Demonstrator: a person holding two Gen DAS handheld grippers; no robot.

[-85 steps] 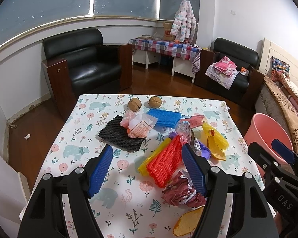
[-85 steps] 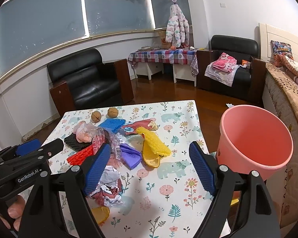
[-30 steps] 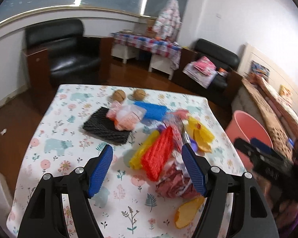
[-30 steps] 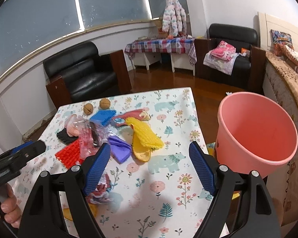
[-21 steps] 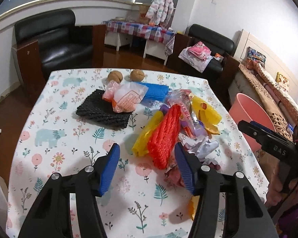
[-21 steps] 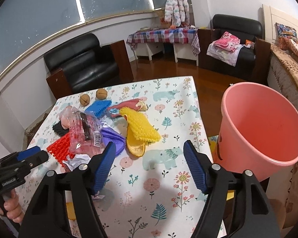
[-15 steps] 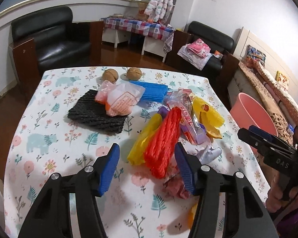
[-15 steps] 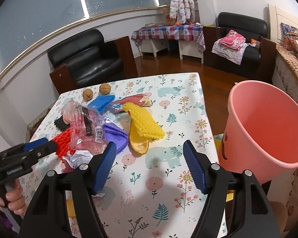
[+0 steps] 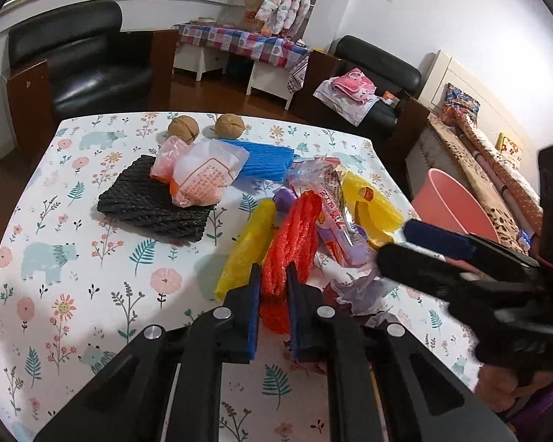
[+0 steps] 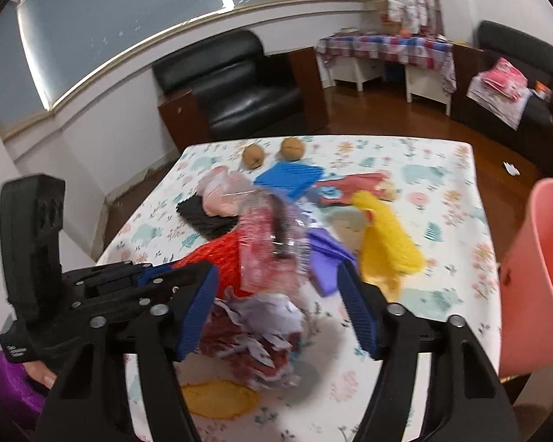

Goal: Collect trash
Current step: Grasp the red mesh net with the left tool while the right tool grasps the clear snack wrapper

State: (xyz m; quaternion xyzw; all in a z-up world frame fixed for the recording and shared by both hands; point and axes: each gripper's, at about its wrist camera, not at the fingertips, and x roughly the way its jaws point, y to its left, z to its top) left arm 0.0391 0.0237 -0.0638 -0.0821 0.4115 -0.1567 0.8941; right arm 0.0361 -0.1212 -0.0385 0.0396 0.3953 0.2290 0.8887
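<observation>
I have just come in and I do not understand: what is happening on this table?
A person holding two grippers is clearing trash from a floral table. The left gripper has closed on the near end of a red foam net, not yet lifted clear. The right gripper hovers open over crumpled wrappers. The pink bucket waits beside the table, on the right.

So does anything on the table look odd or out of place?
Two whole walnuts sit among the wrappers and foam nets at the far edge, not obviously trash. Otherwise nothing stands out: left tongs grip the red foam net.
</observation>
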